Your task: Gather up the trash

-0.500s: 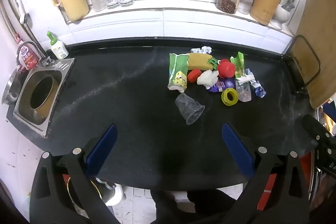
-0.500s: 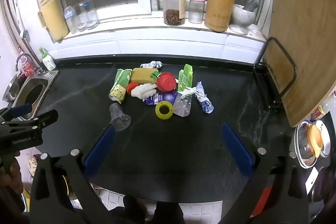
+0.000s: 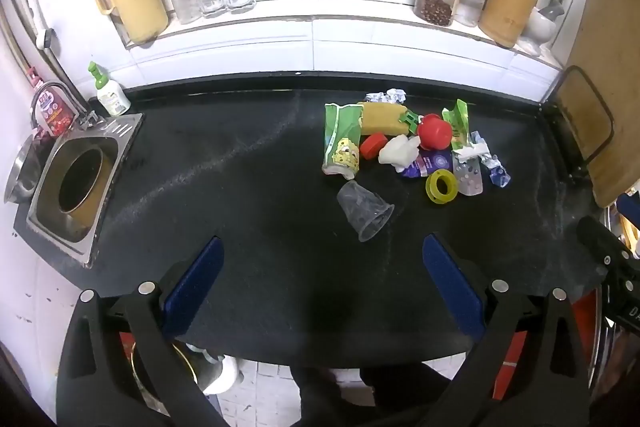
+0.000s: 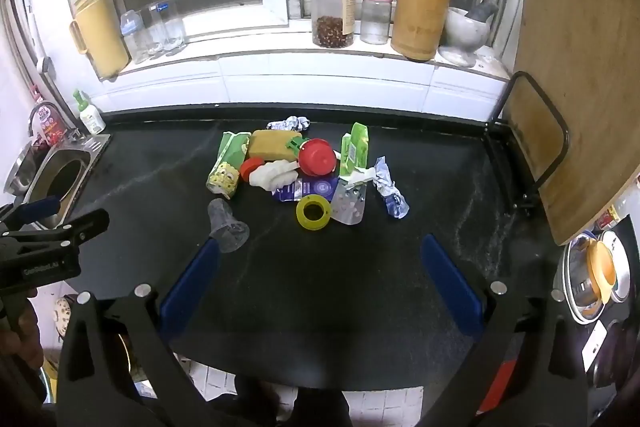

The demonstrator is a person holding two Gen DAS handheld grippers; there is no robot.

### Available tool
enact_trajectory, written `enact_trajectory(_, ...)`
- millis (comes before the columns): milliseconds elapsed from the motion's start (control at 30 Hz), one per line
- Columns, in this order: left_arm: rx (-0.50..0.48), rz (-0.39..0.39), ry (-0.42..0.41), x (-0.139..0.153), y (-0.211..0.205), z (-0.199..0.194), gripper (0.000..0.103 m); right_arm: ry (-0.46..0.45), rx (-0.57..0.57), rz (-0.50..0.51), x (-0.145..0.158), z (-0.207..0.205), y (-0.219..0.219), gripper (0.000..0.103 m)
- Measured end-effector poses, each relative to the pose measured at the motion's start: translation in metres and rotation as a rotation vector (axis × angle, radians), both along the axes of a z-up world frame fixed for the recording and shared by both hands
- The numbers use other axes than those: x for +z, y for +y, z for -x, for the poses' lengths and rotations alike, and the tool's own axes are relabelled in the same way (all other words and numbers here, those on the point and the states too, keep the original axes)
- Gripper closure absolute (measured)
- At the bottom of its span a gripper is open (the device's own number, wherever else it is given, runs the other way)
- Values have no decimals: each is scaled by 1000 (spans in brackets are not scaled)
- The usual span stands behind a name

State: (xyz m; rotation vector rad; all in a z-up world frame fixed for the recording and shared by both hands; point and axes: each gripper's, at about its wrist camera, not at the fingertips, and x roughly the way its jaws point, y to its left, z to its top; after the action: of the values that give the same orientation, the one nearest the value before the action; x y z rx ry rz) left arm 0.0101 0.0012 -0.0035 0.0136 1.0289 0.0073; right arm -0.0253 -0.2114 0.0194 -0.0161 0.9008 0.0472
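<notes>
A pile of trash lies on the black counter (image 3: 240, 195): a green cartoon wrapper (image 3: 341, 143), a red lid (image 3: 435, 131), a white crumpled tissue (image 3: 398, 151), a yellow tape ring (image 3: 441, 187) and a clear plastic cup (image 3: 366, 211) on its side nearest me. The pile also shows in the right wrist view, with the cup (image 4: 226, 225) and the ring (image 4: 314, 213). My left gripper (image 3: 322, 283) is open and empty, held above the counter's front edge. My right gripper (image 4: 320, 281) is open and empty, likewise short of the pile.
A steel sink with a round hole (image 3: 76, 183) sits at the counter's left end. Jars, bottles and a utensil holder (image 4: 418, 23) stand on the windowsill. A wooden board in a black rack (image 4: 568, 75) leans at the right. Steel bowls (image 4: 596, 279) are at the right.
</notes>
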Motion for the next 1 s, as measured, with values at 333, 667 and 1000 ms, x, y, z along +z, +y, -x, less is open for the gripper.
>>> enact_trajectory(333, -6, -11, -1, -1, -2, -6, 6, 7, -2, 1, 3, -6, -1, 6)
enact_trajectory(667, -8, -9, 0, -1, -2, -6, 6, 6, -2, 1, 4, -7, -2, 6)
enact_trajectory(1000, -14, -16, 4, -3, -2, -8, 6, 9, -9, 0, 5, -9, -2, 6)
